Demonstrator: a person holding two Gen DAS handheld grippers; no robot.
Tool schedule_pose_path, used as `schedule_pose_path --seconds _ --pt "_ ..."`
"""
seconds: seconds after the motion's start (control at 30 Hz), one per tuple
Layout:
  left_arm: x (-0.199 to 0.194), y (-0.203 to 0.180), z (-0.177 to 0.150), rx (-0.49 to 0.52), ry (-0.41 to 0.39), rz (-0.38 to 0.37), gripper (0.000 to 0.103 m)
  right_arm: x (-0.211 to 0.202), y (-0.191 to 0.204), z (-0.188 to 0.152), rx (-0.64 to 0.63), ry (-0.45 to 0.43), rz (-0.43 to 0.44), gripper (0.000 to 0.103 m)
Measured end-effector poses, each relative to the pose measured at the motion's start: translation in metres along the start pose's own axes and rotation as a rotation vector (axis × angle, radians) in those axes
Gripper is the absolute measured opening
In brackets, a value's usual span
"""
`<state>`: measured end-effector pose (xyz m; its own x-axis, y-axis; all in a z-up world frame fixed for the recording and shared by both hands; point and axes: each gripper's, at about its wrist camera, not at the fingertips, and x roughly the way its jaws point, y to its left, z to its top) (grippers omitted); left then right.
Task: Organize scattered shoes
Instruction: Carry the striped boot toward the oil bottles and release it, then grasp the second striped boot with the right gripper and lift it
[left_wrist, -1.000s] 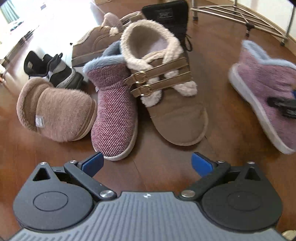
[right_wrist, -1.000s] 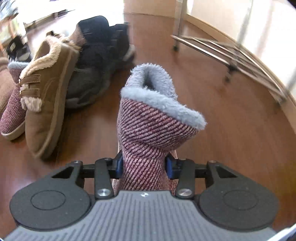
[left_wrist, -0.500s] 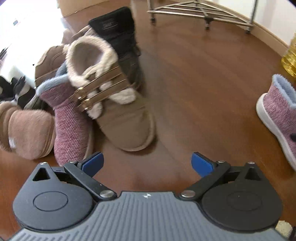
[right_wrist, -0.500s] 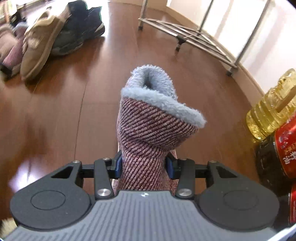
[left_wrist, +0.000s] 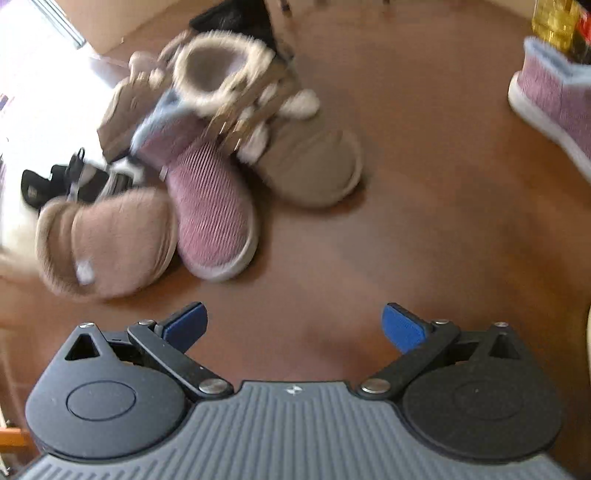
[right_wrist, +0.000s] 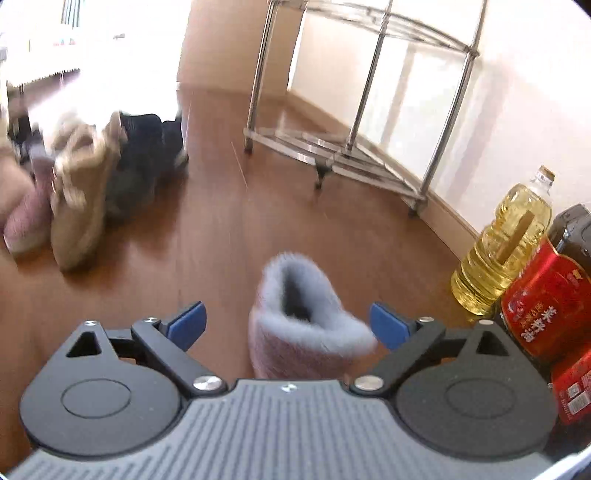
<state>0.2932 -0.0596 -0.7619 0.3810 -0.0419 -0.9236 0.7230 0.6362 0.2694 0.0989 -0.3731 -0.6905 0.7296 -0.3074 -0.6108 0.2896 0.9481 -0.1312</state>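
A pile of shoes lies on the wooden floor. In the left wrist view a maroon knit bootie (left_wrist: 210, 206) with blue fleece trim lies between a tan fuzzy slipper (left_wrist: 110, 240) and a brown strapped fleece boot (left_wrist: 291, 147). My left gripper (left_wrist: 293, 326) hovers open a little short of them, holding nothing. The matching maroon bootie (right_wrist: 303, 332) stands on the floor between the wide-open fingers of my right gripper (right_wrist: 288, 325), untouched; it also shows at the right edge of the left wrist view (left_wrist: 554, 99).
A black boot (left_wrist: 236, 18) and black sneakers (left_wrist: 74, 181) sit behind the pile. A metal shoe rack (right_wrist: 362, 110) stands by the wall. A cooking oil bottle (right_wrist: 506, 236) and red containers (right_wrist: 543, 299) stand right of the released bootie.
My right gripper has opened and let go of the maroon bootie, which now stands on the floor near the oil bottle. My left gripper has swung back toward the shoe pile.
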Motion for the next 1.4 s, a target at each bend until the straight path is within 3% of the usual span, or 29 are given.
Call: schedule_pose_path --seconds 0.03,0.13,0.3,0.37,0.5,0.63,0.73,0.9,1.23,1.3,1.33,1.4 --pt "-0.001 0.003 -0.003 -0.001 0.004 -0.006 0.102 -0.003 0.005 0.006 0.011 -0.025 0.062 0.094" --pt "-0.005 0.010 -0.010 0.017 -0.012 -0.002 0.102 -0.004 0.026 0.017 -0.047 -0.068 0.134 0.094" --pt "-0.019 0.021 -0.006 0.013 -0.079 -0.008 0.102 0.015 0.069 0.032 -0.174 -0.005 0.393 0.089" --pt "-0.027 0.030 -0.005 -0.003 -0.120 -0.019 0.102 0.022 0.086 0.037 -0.236 0.010 0.459 0.074" --pt "-0.043 0.048 -0.004 -0.031 -0.198 -0.062 0.102 0.043 0.117 0.062 -0.343 -0.001 0.626 0.058" --pt "-0.061 0.067 -0.005 -0.073 -0.224 -0.144 0.102 0.073 0.141 0.093 -0.464 0.011 0.762 0.055" --pt "-0.070 0.080 -0.008 -0.129 -0.213 -0.180 0.102 0.098 0.168 0.118 -0.585 0.057 0.790 0.055" --pt "-0.083 0.100 -0.015 -0.221 -0.192 -0.233 0.102 0.142 0.209 0.152 -0.647 0.153 0.824 0.056" --pt "-0.065 0.108 -0.044 -0.275 -0.096 -0.193 0.102 0.202 0.331 0.176 -1.017 0.113 0.785 0.056" --pt "-0.062 0.107 -0.050 -0.287 -0.080 -0.198 0.102 0.215 0.350 0.171 -1.076 0.141 0.772 0.046" --pt "-0.061 0.107 -0.054 -0.293 -0.072 -0.200 0.102 0.223 0.361 0.164 -1.130 0.160 0.766 0.020" --pt "-0.060 0.107 -0.058 -0.304 -0.055 -0.207 0.102 0.227 0.370 0.152 -1.223 0.134 0.765 0.017"
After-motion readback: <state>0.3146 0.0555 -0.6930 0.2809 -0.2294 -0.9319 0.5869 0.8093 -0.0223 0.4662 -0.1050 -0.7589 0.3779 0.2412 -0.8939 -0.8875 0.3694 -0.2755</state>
